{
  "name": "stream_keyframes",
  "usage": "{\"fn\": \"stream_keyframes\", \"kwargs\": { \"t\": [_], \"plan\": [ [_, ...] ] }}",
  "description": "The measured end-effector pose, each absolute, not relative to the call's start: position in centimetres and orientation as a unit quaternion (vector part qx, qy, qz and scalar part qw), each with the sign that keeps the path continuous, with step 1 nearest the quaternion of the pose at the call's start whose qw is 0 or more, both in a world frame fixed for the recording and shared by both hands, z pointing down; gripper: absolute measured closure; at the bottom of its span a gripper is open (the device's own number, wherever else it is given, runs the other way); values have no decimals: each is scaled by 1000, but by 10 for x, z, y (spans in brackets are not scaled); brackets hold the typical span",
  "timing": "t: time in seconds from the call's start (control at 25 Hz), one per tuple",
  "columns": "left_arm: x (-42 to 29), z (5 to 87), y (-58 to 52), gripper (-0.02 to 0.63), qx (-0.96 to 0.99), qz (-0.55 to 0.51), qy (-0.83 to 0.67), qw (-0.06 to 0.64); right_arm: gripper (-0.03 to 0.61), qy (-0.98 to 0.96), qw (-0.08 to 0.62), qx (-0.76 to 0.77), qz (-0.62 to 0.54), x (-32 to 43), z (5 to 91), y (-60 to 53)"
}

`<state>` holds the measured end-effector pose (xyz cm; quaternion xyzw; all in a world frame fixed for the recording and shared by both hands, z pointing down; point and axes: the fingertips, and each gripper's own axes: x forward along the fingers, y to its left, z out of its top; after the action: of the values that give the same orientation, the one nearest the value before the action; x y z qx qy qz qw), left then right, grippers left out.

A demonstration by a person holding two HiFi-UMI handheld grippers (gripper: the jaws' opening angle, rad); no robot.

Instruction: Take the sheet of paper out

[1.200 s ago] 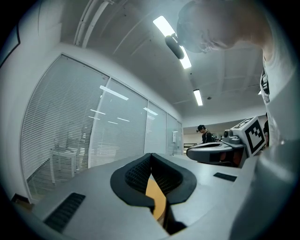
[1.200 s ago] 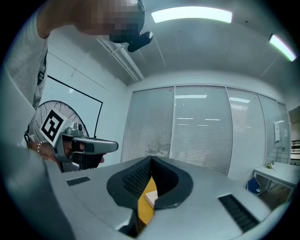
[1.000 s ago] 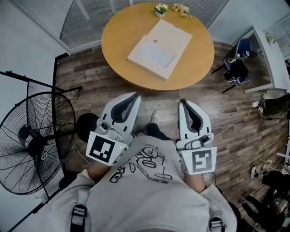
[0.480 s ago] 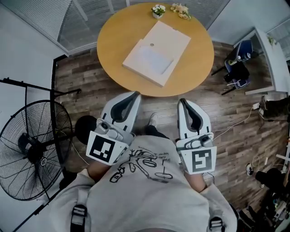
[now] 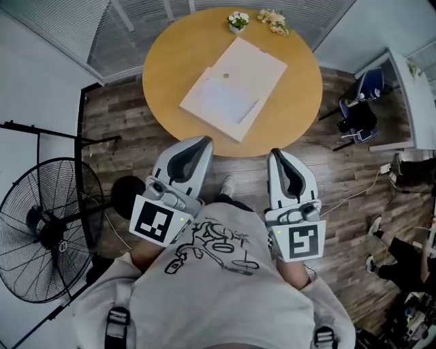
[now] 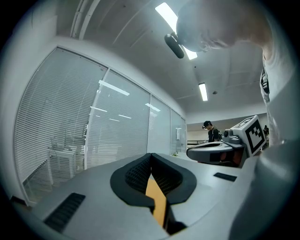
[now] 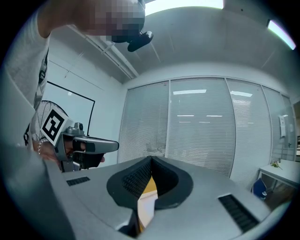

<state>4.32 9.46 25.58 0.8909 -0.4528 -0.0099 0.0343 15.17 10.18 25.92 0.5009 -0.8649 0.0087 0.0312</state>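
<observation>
A flat white folder (image 5: 251,68) lies on the round wooden table (image 5: 170,61), with a pale sheet of paper (image 5: 221,97) on its near half. Both grippers are held level in front of the person's chest, short of the table's near edge and pointing at it. My left gripper (image 5: 204,142) has its jaws together and nothing between them; its own view shows the tips (image 6: 151,154) meeting. The right gripper (image 5: 275,154) is likewise shut and empty, tips (image 7: 151,159) touching. Neither touches the folder.
Two small flower pots (image 5: 238,19) (image 5: 272,18) stand at the table's far edge. A large floor fan (image 5: 51,228) is at the left. A blue chair (image 5: 360,103) and a white desk (image 5: 409,95) are at the right. Another person's legs (image 5: 398,255) show at lower right.
The table and folder have drawn nearer and lower in the head view as the person walks toward them. Both grippers keep their pose and stay shut.
</observation>
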Motion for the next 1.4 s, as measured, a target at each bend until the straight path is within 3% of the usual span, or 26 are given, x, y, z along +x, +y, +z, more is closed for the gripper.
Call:
{"fn": "stream_keyframes", "kwargs": {
  "t": [0.72,1.4],
  "plan": [
    [76,266,24,592,881,1,-471,41,571,-880,34,474,14,181,267,27],
    [50,270,-12,592,886,-4,-461,46,571,-875,37,483,11,154,268,-8]
  ]
}}
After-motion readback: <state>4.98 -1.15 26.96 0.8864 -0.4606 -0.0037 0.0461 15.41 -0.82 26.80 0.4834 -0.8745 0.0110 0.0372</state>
